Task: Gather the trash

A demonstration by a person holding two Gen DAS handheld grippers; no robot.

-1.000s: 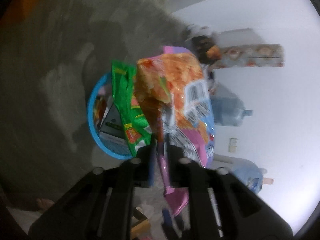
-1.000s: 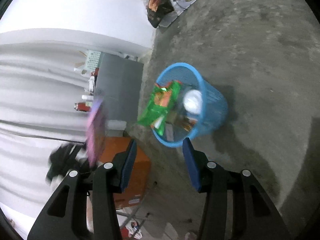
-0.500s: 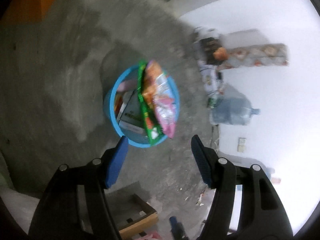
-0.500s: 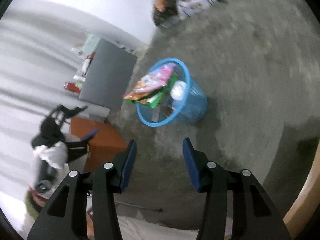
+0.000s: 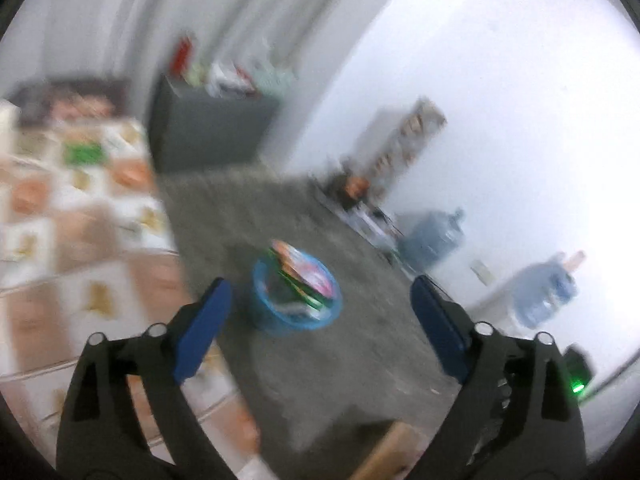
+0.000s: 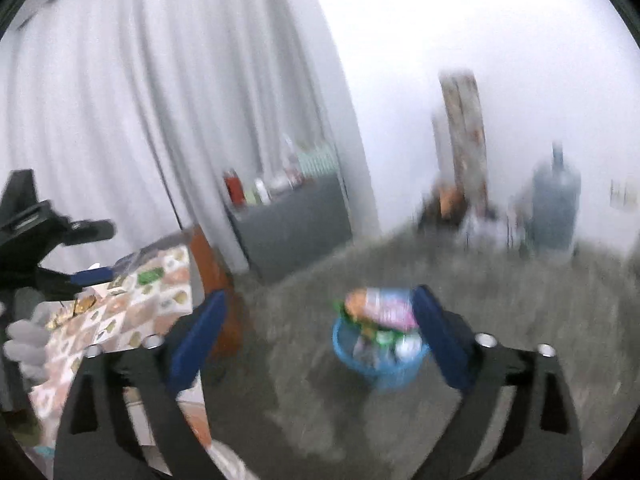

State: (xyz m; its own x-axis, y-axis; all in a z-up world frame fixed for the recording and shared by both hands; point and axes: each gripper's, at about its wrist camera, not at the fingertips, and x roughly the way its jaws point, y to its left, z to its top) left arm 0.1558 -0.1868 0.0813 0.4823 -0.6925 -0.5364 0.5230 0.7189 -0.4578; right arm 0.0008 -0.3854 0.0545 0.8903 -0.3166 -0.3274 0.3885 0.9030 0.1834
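Observation:
A blue basket [image 5: 280, 318] stands on the grey floor, holding snack wrappers [image 5: 310, 274], one pink and orange on top. It also shows in the right wrist view [image 6: 384, 368] with the wrappers [image 6: 378, 308] sticking out. My left gripper [image 5: 320, 322] is open and empty, well back from the basket. It also shows at the left edge of the right wrist view [image 6: 86, 276]. My right gripper [image 6: 320, 334] is open and empty, also back from the basket. Both views are blurred.
A table with a patterned cloth [image 5: 80, 216] is at the left, also in the right wrist view [image 6: 120, 312]. A grey cabinet [image 5: 208, 132] with bottles stands by the curtain. Water jugs [image 5: 434, 240] and clutter line the far wall.
My left gripper opened and dropped the pink and orange wrapper into the basket. Both grippers then pulled back and tilted up, so the basket looks smaller and the room comes into view.

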